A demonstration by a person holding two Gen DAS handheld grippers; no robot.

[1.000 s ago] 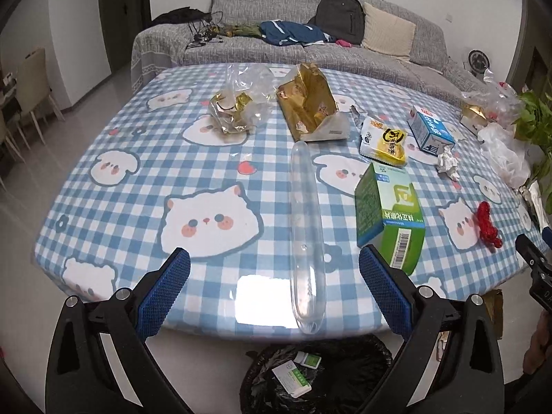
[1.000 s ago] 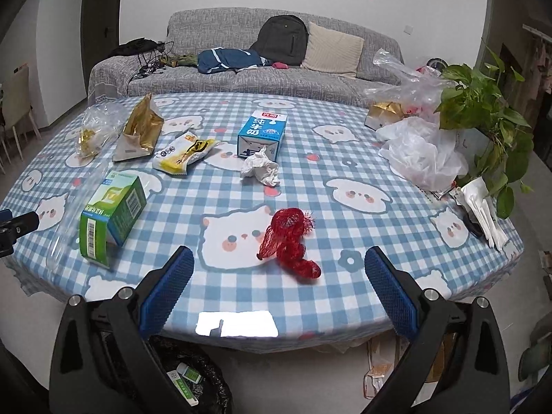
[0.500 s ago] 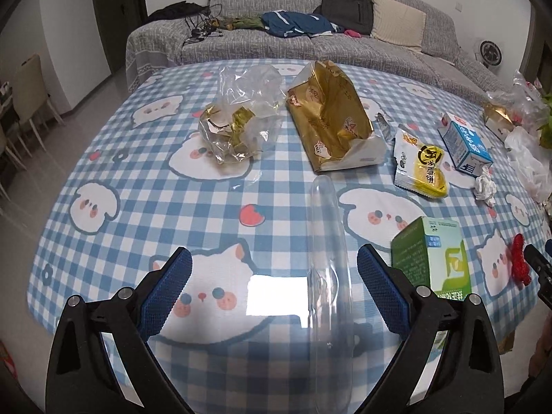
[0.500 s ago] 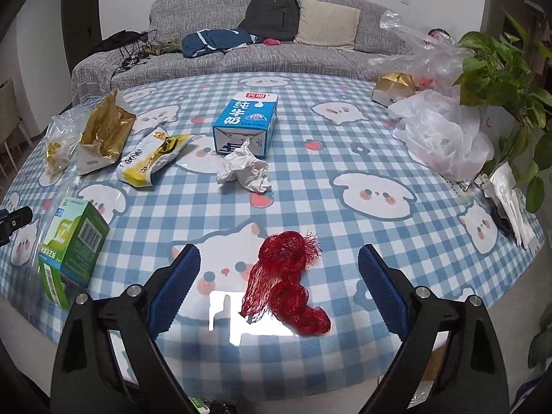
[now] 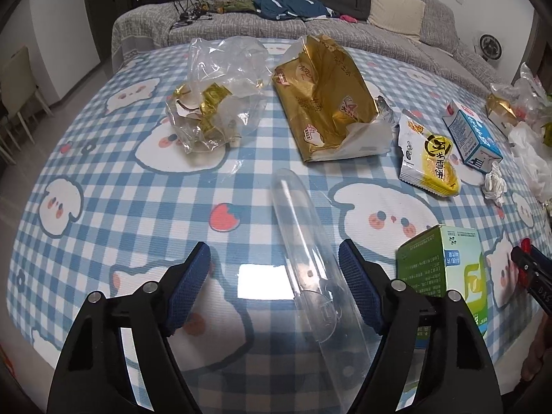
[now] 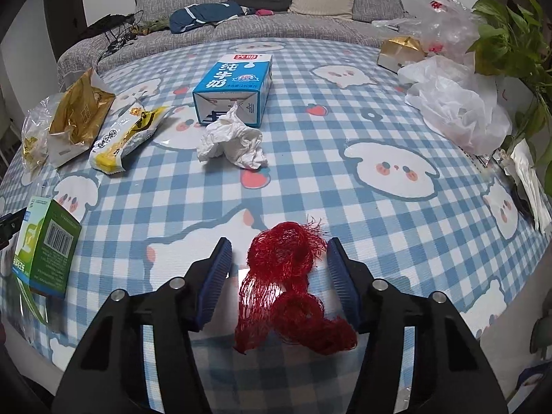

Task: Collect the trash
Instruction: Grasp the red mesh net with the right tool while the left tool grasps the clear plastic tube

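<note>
A long clear plastic tube (image 5: pixel 303 241) lies on the checked tablecloth (image 5: pixel 131 207) between the fingers of my open left gripper (image 5: pixel 274 269); the blue pads do not touch it. A red net bag (image 6: pixel 289 283) lies between the fingers of my open right gripper (image 6: pixel 279 262), close to both pads but not squeezed. Other trash on the table: a green carton (image 5: pixel 445 276), a gold bag (image 5: pixel 324 93), a clear bag with gold wrappers (image 5: pixel 214 103), a yellow snack packet (image 5: pixel 427 158), a blue milk carton (image 6: pixel 234 86) and crumpled tissue (image 6: pixel 231 141).
White plastic bags (image 6: pixel 455 103) and a potted plant (image 6: pixel 510 34) crowd the table's right side, with a gold box (image 6: pixel 400 51) behind. A grey sofa (image 5: pixel 345 20) with a backpack stands beyond the table. The green carton (image 6: pixel 45 241) sits near the table's front edge.
Both grippers have moved forward and down over the table. The tube now lies between the left fingers and the red net between the right fingers. The bin below has left view.
</note>
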